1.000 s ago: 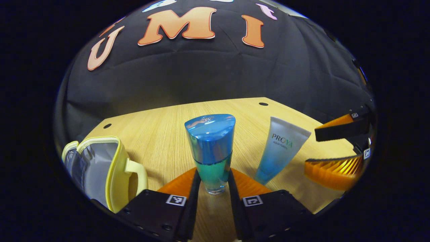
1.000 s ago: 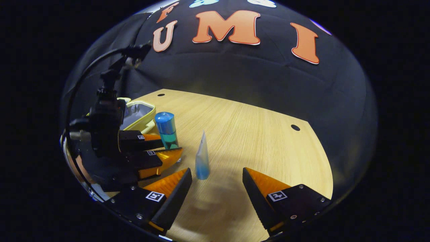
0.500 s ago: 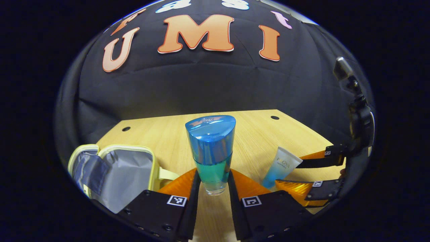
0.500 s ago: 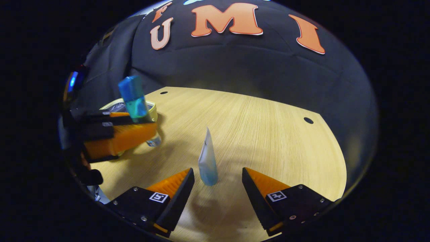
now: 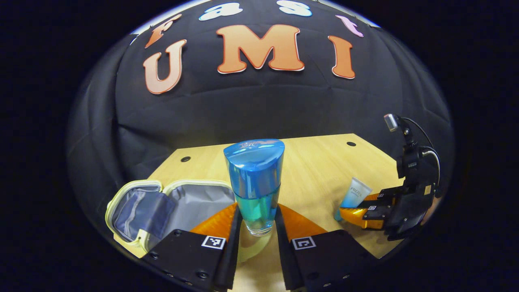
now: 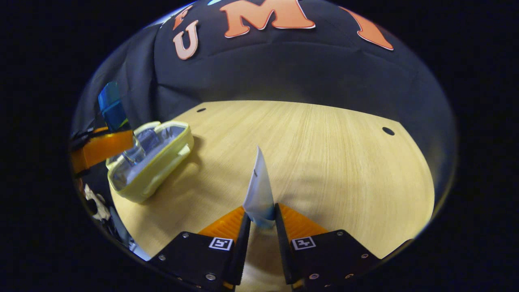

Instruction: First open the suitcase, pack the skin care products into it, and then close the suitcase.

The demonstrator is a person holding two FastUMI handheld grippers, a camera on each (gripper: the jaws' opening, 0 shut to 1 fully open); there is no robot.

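I am holding the left gripper (image 5: 257, 221) clenched on the lower, clear part of a tall bottle of blue-green liquid with a glossy blue cap (image 5: 254, 184), its 2 fingers pressing the glass from either side; the bottle is standing upright between them, lifted off the light wooden table (image 5: 316, 162) and hanging over the near edge of the small pale-yellow suitcase with a grey lining (image 5: 162, 205), which is lying unzipped and spread open at the table's left; in the right gripper view I am seeing that bottle (image 6: 111, 107) above the open suitcase (image 6: 152, 162); the right gripper (image 6: 259, 227) is gripping the blue lower end of a white-and-blue squeeze tube (image 6: 259, 190), both fingers against it, the tube standing nearly upright, well apart from the suitcase.
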